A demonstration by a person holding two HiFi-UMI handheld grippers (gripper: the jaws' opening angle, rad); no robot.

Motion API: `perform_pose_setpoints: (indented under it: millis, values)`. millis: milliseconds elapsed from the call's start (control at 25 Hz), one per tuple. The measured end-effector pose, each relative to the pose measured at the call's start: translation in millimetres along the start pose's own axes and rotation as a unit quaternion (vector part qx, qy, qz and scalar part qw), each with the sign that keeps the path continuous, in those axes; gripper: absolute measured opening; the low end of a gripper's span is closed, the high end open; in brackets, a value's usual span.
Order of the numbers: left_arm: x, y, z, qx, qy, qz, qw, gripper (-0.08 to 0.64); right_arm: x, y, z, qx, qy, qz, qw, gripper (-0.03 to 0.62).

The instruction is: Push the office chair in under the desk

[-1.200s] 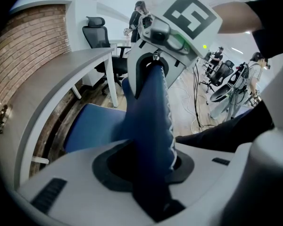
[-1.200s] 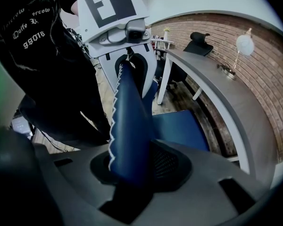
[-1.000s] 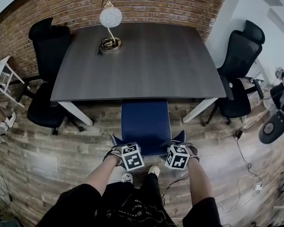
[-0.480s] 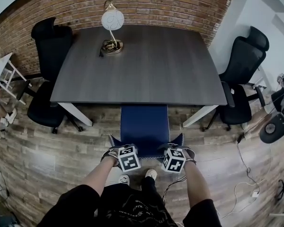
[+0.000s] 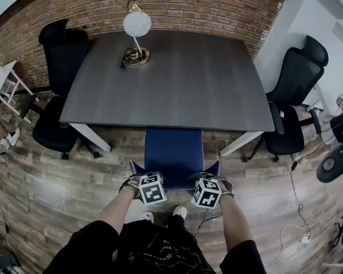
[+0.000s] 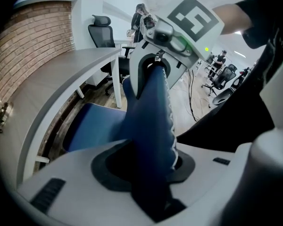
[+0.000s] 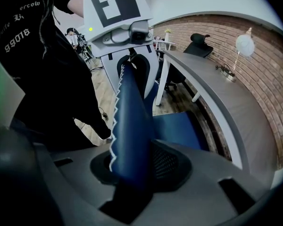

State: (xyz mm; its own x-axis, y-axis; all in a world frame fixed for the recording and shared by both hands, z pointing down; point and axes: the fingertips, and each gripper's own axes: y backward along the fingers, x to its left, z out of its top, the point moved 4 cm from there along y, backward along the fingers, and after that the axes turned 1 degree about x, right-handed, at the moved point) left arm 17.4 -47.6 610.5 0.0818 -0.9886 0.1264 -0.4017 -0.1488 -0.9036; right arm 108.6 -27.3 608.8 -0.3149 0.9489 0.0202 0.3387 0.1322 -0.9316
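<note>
Globe lamp near far-left corner of desk. Left black chair beside desk's left edge; right black chair beside right edge. Brick wall behind. Plank floor; cables trailing right.

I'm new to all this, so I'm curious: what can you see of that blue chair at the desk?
The blue chair looks fabric-covered, with white zigzag stitching along its backrest edge. It stands upright, backrest toward the person, its seat running up to the near edge of the grey desk. The left tool and the right tool each clamp a top corner of the backrest.
</note>
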Motion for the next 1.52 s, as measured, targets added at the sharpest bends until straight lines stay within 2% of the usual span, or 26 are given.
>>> perform_pose_setpoints:
  millis: [1520]
  values:
    - [54.7,3.6,9.4,0.003,0.014,-0.002,0.9999,0.146,-52.0,-3.0,5.1,0.002,0.003,0.010,1.000,0.112]
